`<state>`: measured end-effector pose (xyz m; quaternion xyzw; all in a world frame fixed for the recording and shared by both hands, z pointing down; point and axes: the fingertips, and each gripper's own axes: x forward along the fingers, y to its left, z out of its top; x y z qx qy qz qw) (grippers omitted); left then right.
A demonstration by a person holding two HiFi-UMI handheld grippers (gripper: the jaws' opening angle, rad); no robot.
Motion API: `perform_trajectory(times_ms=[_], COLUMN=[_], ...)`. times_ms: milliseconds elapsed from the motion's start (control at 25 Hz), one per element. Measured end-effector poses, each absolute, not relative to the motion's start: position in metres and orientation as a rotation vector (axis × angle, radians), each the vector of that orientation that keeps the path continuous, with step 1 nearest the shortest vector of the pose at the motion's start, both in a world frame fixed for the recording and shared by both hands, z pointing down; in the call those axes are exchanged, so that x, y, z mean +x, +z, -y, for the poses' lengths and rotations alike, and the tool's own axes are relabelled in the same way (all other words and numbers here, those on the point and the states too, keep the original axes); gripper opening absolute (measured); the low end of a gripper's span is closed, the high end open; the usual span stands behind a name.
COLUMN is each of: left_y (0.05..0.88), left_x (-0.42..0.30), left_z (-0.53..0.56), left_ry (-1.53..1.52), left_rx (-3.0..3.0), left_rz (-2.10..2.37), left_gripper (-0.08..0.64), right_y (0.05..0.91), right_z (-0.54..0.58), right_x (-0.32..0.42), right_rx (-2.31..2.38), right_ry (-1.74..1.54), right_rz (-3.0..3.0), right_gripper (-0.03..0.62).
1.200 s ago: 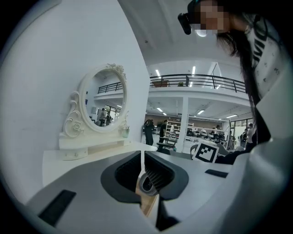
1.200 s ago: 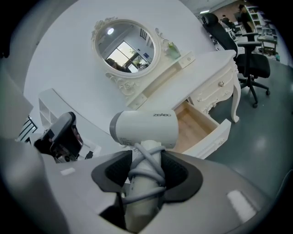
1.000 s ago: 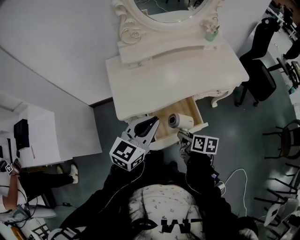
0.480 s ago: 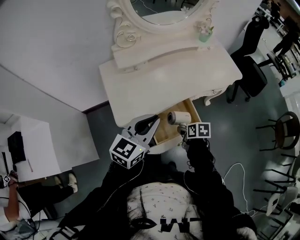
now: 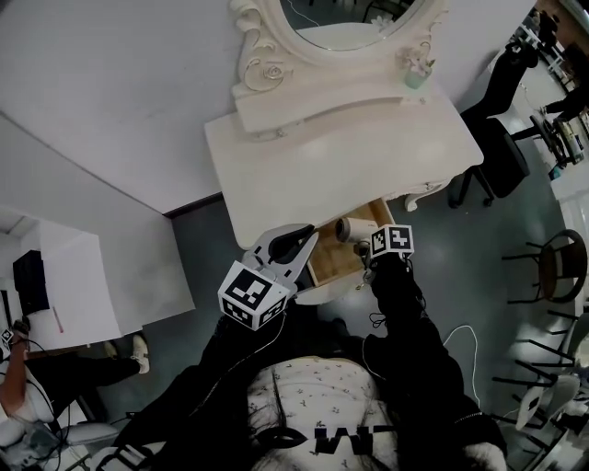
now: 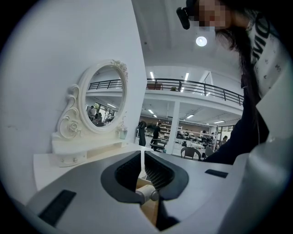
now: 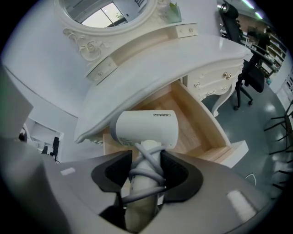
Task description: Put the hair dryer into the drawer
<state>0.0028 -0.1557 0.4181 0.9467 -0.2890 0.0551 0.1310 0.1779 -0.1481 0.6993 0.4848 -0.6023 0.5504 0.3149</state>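
In the head view the oval mirror in its carved white frame (image 5: 340,17) is cut by the top edge, the pale wooden drawer (image 5: 333,262) sits partly under the white dressing table (image 5: 322,156), and the right gripper (image 5: 366,250) covers the handle of the white hair dryer (image 5: 352,228).

The dryer (image 7: 144,130) is over the open drawer (image 7: 194,135), which juts from the table's (image 5: 340,156) front; the mirror (image 5: 336,11) stands behind.
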Motion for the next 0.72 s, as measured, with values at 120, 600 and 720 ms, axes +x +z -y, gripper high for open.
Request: perform_trajectory(times_ms=[120,600,720], left_y=[0.418,0.424,0.427], left_x=[-0.004,-0.032,-0.037], left_z=[0.159,0.176,0.179], left_ry=[0.161,0.199,0.214], left_rx=[2.742,2.719,2.713], left_rz=[0.850,0.920,0.939], left_gripper=[0.003,0.003,0.003], right_y=[0.704,0.729,0.739], right_z=[0.155,0.187,0.193], right_x=[0.180,0.193,0.191], right_rx=[1.265,1.292,1.371], right_ry=[1.433,1.424,1.559], right_rz=[1.559,1.465,1.446], right_gripper=[0.209,0.209,0.209])
